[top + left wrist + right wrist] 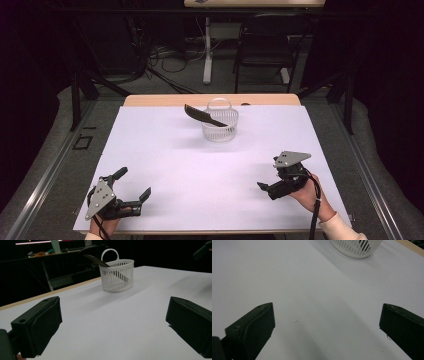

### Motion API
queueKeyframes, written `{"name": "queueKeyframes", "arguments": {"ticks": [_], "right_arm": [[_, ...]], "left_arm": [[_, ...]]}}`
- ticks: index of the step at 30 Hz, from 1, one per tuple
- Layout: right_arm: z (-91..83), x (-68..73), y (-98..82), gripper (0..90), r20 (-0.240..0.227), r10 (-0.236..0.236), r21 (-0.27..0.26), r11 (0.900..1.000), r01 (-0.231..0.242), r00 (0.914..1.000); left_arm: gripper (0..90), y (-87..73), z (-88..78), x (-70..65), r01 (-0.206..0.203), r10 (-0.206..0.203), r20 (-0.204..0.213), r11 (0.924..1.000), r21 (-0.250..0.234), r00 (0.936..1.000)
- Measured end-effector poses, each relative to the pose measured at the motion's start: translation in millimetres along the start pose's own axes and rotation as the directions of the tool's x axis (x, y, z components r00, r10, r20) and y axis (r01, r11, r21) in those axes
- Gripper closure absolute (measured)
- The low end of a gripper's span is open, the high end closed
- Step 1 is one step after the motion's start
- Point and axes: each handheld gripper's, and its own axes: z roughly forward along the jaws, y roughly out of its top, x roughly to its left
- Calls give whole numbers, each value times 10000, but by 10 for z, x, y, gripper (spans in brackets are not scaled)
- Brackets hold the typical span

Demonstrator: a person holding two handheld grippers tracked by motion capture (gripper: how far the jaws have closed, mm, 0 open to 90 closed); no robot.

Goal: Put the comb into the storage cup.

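Observation:
A white slotted basket (220,125) with a loop handle stands at the far middle of the table. A long dark flat tool (202,115) leans inside it, its upper end poking out over the rim to the left. In the left gripper view the basket (117,276) is ahead and the tool (95,260) slants out of its top. My left gripper (133,183) rests near the front left corner, open and empty, jaws wide (112,322). My right gripper (270,176) is at the front right, also open with nothing between its jaws (327,327). The basket's base (355,247) lies beyond it.
A white sheet (165,165) covers the table, with a wooden strip (150,100) along the far edge. Beyond the table stand a dark chair (265,47) and a white desk leg (207,50), with cables on the floor. The right gripper's tip (203,250) shows at the left gripper view's corner.

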Motion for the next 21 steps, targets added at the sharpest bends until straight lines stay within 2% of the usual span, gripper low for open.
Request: {"name": "queueKeyframes", "arguments": {"ticks": [10,15,21], "right_arm": [[-98,138,-198,0,328,19,-329,9995,-9,9995],[-116,174,-313,0,494,210,-701,9974,-175,9986],[-138,218,-440,0,623,336,-913,9954,-278,9975]], "left_arm": [[3,-2,1,-6,4,-4,-10,10000,49,10000],[3,-4,1,-7,-5,5,2,10000,67,10000],[3,-3,5,-14,-57,57,23,9999,96,10000]]}}
